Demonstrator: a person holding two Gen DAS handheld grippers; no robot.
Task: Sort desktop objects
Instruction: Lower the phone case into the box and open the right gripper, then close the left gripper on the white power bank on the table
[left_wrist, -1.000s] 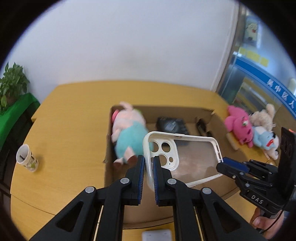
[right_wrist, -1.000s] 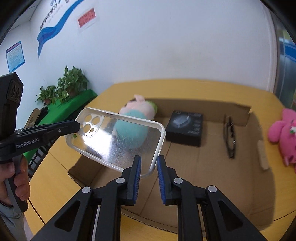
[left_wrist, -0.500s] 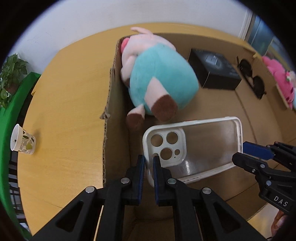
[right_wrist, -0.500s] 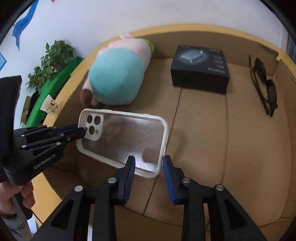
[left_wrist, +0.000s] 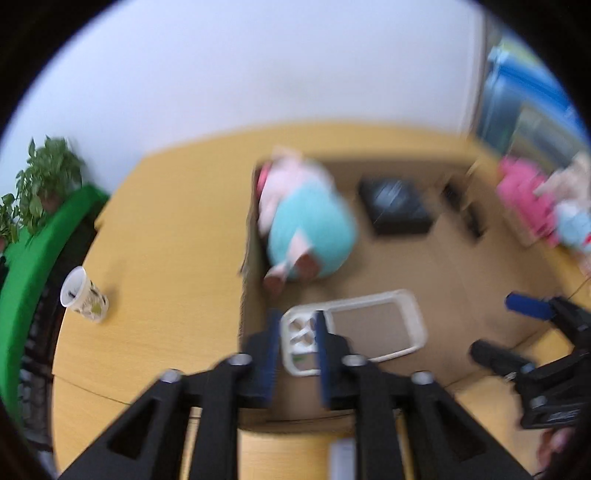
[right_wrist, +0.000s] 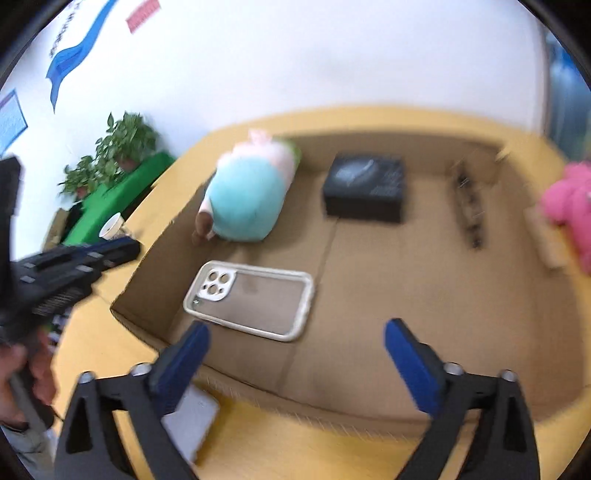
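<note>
A clear phone case (right_wrist: 251, 304) with a white rim lies flat on the floor of the open cardboard box (right_wrist: 406, 398), near its front left corner; it also shows in the left wrist view (left_wrist: 369, 328). My left gripper (left_wrist: 295, 343) is open above the case's camera end, not touching it. My right gripper (right_wrist: 295, 350) is wide open and empty above the box's front wall. A teal and pink plush pig (right_wrist: 247, 199), a black box (right_wrist: 364, 192) and dark glasses (right_wrist: 467, 206) lie in the box.
The box stands on a yellow wooden table (left_wrist: 166, 229). A paper cup (left_wrist: 83, 295) stands at the left. Pink and other plush toys (left_wrist: 524, 195) lie right of the box. A white flat object (right_wrist: 188, 417) lies before the box. Potted plants (right_wrist: 110, 155) stand at the far left.
The phone case went down into the box and both grippers let go of it. Both grippers opened and pulled back and up; the right one opened wide.
</note>
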